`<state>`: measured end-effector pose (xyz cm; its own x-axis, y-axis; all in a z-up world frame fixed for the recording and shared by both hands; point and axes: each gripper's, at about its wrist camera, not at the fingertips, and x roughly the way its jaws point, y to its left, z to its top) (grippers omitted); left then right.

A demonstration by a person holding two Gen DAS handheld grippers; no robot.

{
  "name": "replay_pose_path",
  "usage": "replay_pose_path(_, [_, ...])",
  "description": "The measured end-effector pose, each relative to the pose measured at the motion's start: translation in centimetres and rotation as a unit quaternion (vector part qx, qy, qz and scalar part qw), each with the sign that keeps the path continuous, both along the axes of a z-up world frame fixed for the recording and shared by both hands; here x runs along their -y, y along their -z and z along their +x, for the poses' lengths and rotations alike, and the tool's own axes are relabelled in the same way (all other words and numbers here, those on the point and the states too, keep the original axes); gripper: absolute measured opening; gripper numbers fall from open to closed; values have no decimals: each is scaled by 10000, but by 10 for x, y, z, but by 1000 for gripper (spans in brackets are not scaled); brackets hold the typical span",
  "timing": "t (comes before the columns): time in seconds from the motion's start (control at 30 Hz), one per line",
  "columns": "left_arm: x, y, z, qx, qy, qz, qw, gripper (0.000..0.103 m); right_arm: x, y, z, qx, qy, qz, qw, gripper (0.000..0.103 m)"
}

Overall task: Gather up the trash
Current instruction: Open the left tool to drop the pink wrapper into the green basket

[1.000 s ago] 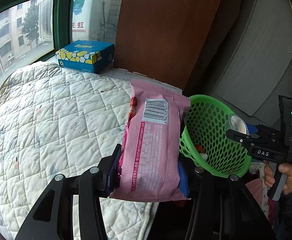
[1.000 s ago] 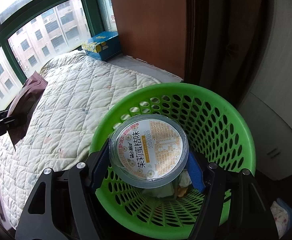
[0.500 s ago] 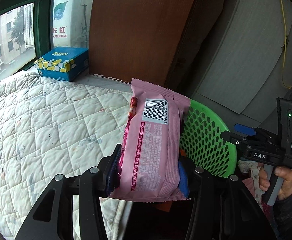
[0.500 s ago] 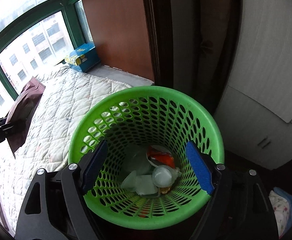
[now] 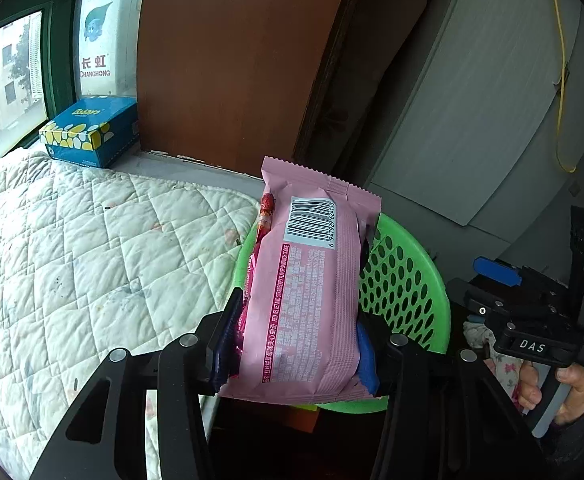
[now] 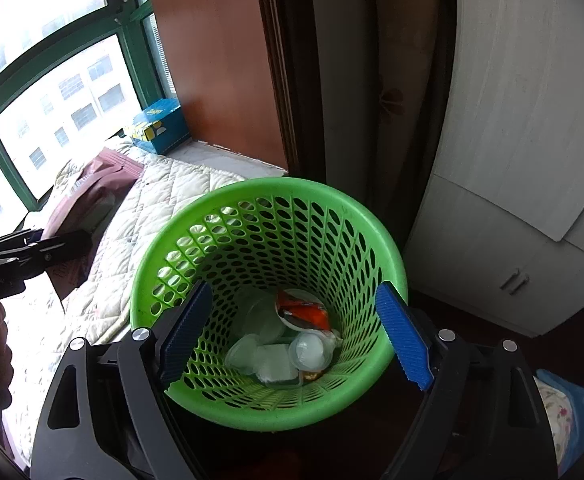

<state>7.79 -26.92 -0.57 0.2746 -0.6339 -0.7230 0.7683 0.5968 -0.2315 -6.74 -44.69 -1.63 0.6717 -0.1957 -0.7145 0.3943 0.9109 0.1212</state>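
**Bedside trash run: one packet held, one tub dropped**

Beside the quilted white bed (image 5: 91,264) stands one green perforated plastic basket (image 6: 324,200). The left gripper (image 5: 292,344) has its jaws clamped on one pink snack packet (image 5: 304,296), now nearer the basket. Only the right view shows the basket's contents. The right gripper (image 6: 296,332), jaws just widened and apart, has released the round tub held earlier.

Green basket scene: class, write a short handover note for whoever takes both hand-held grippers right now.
Left hand-held gripper: shut on the pink cookie packet, beside the green basket.
Right hand-held gripper: jaws have just been opening, now empty, above the basket.
Done: clear plastic cups and an orange-lidded cup lie in the basket.
Left: drop the packet in.
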Motion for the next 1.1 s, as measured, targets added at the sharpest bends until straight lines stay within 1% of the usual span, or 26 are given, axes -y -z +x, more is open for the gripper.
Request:
replay_pose_path(0.33, [28,15,3,-175,73,79,9998,50,7,-1,-10,68,104,36,9999,83])
replay_pose_path(0.37, [30,16,1,-177,77,101,9998,53,7,-2,-11,69,117,35,9999,83])
replay_pose_path(0.43, [34,18,1,-184,98,100,9997,54,9,-2,-13,84,148,44,9998,83])
replay_pose_path(0.53, [40,22,4,-223,80,93,9997,65,10,-2,-16,89,185,71,9998,83])
replay_pose_path(0.6, [41,23,4,-230,82,72,9997,66,11,-1,-16,82,192,89,9997,83])
replay_pose_path(0.67, [41,24,3,-240,75,48,9997,70,10,0,-17,76,196,95,9997,83])
replay_pose_path(0.77, [39,24,3,-231,47,19,9997,70,9,1,-18,83,179,118,9997,83])
replay_pose_path(0.93, [27,21,0,-179,-141,42,9997,70,5,-1,-17,89,129,114,9998,83])
replay_pose_path(1.03, [15,17,-1,-30,-338,58,9994,79,1,-3,-16,126,74,140,9998,83])
replay_pose_path(1.1, [7,13,-1,57,-449,43,9990,80,-3,-3,-13,145,28,146,9998,84])
